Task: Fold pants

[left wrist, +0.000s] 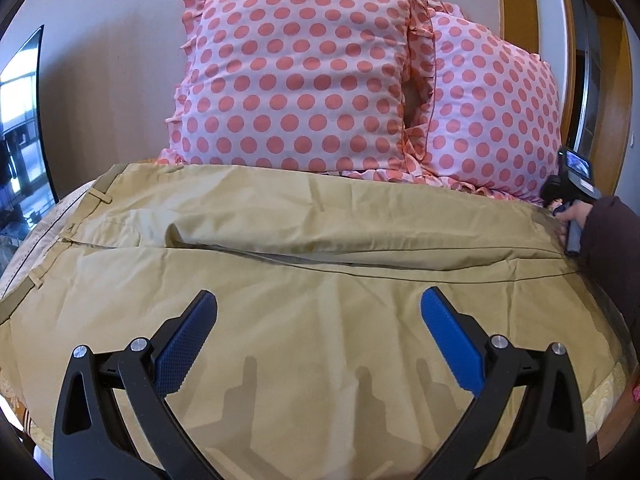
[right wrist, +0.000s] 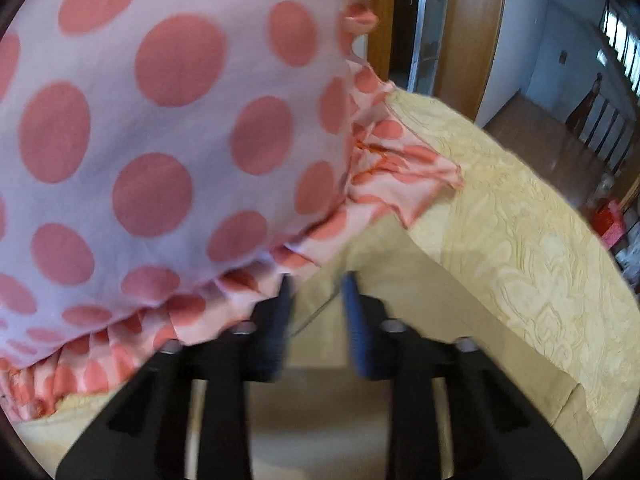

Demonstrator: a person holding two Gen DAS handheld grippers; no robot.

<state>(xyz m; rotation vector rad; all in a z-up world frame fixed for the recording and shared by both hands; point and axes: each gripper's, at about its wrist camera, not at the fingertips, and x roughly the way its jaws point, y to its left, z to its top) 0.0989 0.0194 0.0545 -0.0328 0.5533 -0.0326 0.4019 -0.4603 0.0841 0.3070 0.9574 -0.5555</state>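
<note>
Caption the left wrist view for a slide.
Open left gripper hovers over khaki pants spread flat on the bed, two polka-dot pillows behind, right gripper at the far cuff end.

The left wrist view looks low across the pants (left wrist: 320,320) toward the pillows (left wrist: 296,76). The right wrist view sits very near one pillow (right wrist: 160,140), at the bed (right wrist: 520,240) edge. Both share pillows and pants.
</note>
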